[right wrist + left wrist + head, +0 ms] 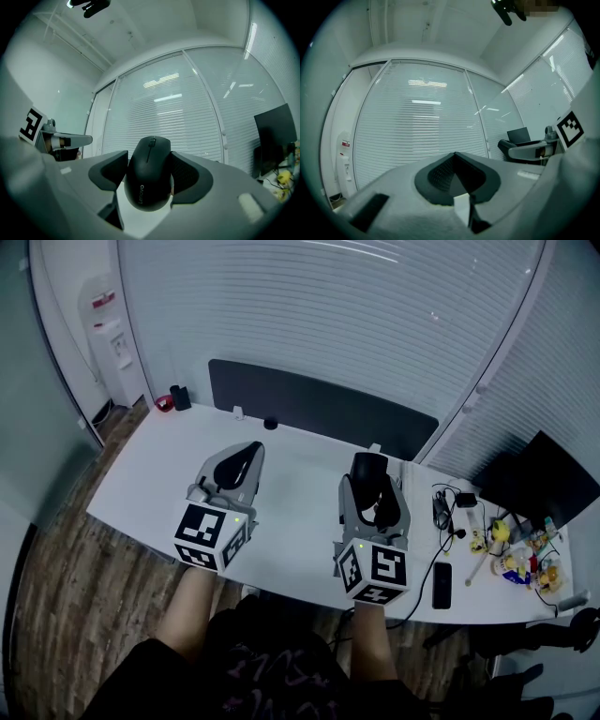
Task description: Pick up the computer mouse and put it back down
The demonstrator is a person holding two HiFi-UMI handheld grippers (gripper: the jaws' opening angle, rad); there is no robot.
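Observation:
A black computer mouse (147, 187) sits between the two dark jaws of my right gripper (150, 161), which press on its sides; its nose points away from me toward the blinds. In the head view the mouse (368, 468) shows at the tip of the right gripper (369, 463), over the white table (300, 451) right of centre. Whether it rests on the table or hangs just above it I cannot tell. My left gripper (246, 452) hovers over the table to the left, its jaws closed together with nothing between them (454, 161).
On the table's right end lie a black phone (442, 584), a charger with cables (444, 503) and several small colourful toys (511, 557), beside a dark monitor (542, 482). A dark divider panel (319, 405) runs along the far edge. A small black knob (270, 423) sits near it.

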